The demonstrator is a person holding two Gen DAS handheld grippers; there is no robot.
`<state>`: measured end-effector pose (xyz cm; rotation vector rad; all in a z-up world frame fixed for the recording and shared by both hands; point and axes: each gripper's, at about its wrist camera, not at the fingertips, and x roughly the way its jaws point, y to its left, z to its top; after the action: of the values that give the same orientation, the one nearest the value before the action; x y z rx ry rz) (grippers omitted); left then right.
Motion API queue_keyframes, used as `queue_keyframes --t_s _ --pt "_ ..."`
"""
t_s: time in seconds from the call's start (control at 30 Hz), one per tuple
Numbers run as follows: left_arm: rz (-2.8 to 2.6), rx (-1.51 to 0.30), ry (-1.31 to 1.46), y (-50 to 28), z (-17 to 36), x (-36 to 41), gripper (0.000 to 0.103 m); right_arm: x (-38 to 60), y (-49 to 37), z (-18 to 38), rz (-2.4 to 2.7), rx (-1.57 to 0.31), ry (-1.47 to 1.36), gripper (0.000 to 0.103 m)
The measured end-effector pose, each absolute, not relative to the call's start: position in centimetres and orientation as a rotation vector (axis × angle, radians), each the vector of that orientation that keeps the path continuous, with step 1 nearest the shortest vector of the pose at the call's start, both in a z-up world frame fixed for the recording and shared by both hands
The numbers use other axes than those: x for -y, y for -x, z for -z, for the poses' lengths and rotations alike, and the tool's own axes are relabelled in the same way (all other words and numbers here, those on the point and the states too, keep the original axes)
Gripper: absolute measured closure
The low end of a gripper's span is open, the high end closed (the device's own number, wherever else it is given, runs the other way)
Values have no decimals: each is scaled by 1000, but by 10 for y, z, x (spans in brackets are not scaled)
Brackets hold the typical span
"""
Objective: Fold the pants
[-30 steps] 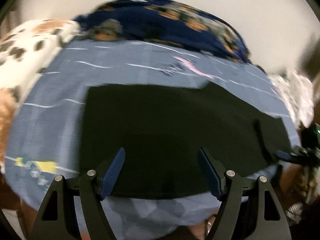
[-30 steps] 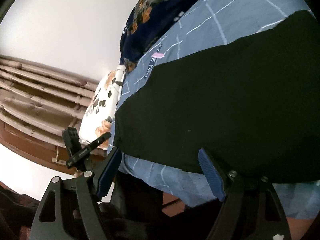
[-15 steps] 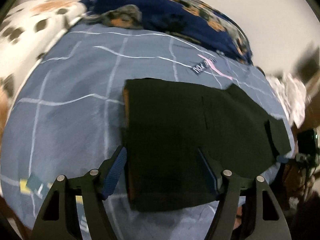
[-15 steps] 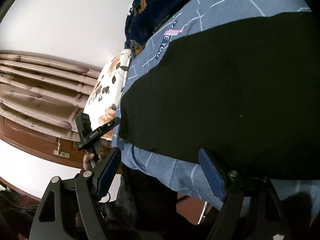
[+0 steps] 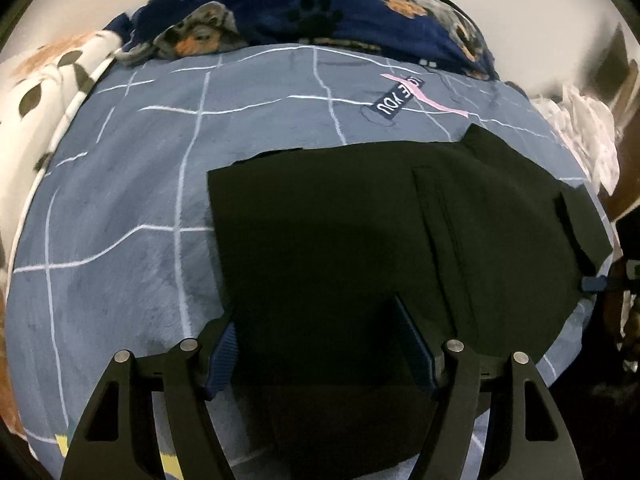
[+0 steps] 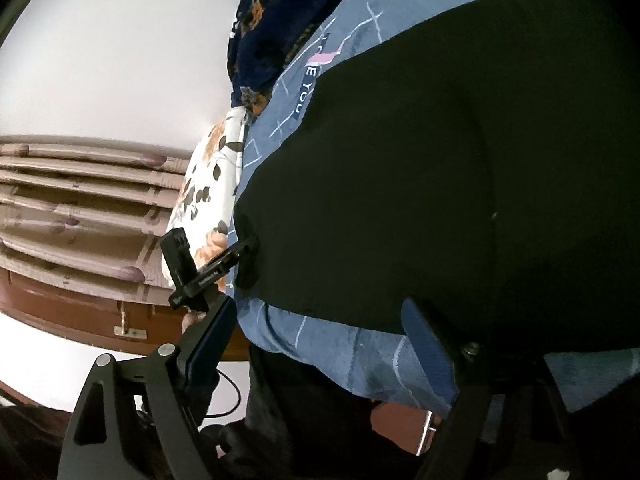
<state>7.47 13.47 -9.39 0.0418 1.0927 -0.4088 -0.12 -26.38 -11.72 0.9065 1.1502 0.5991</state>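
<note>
Black pants [image 5: 360, 240] lie folded flat on a blue-grey bedspread [image 5: 120, 208] with white grid lines. My left gripper [image 5: 320, 344] is open, low over the pants' near left corner, its fingers astride the cloth. The right gripper's tip [image 5: 596, 283] shows at the pants' right edge. In the right wrist view the pants [image 6: 460, 160] fill the right side. My right gripper [image 6: 320, 344] is open and empty at the bed's near edge. The left gripper [image 6: 208, 272] shows beyond, at the pants' far corner.
A navy paw-print blanket [image 5: 320, 8] is heaped at the back of the bed. A white floral pillow [image 5: 48, 92] lies at the left. White crumpled cloth [image 5: 584, 128] sits at the right. A wooden headboard [image 6: 80, 216] and white wall [image 6: 120, 40] stand beyond.
My left gripper has moved in lower and closer over the pants' left end. The pants now look shorter, with a folded left edge. My right gripper stays open near the bed edge.
</note>
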Motion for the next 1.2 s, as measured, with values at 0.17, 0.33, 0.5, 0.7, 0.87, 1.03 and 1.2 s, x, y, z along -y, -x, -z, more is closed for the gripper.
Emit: queue_keyframes --t_s 0.17,0.33,0.5,0.7,0.87,1.03,1.2 --pt "396 -1050 -97 -71 92 -128 35 255 -3 116 -595 -1161 -878 18" --pt "382 -1033 -129 -70 90 -123 36 246 -7 117 -592 -1178 -864 17" --pt "376 -1007 -205 -67 88 -113 36 239 -11 118 -590 -1184 -856 14" --pt "390 -1003 -223 -69 89 -110 36 238 -12 119 -583 -1187 -857 12" --pt "391 -1002 -222 -70 90 -110 35 234 -14 118 -578 -1191 -848 9" --pt "393 -997 -212 -69 90 -111 34 232 -14 117 -570 -1191 -832 8" --pt "415 -1012 -170 -72 92 -115 30 232 -13 116 -563 -1192 -831 8"
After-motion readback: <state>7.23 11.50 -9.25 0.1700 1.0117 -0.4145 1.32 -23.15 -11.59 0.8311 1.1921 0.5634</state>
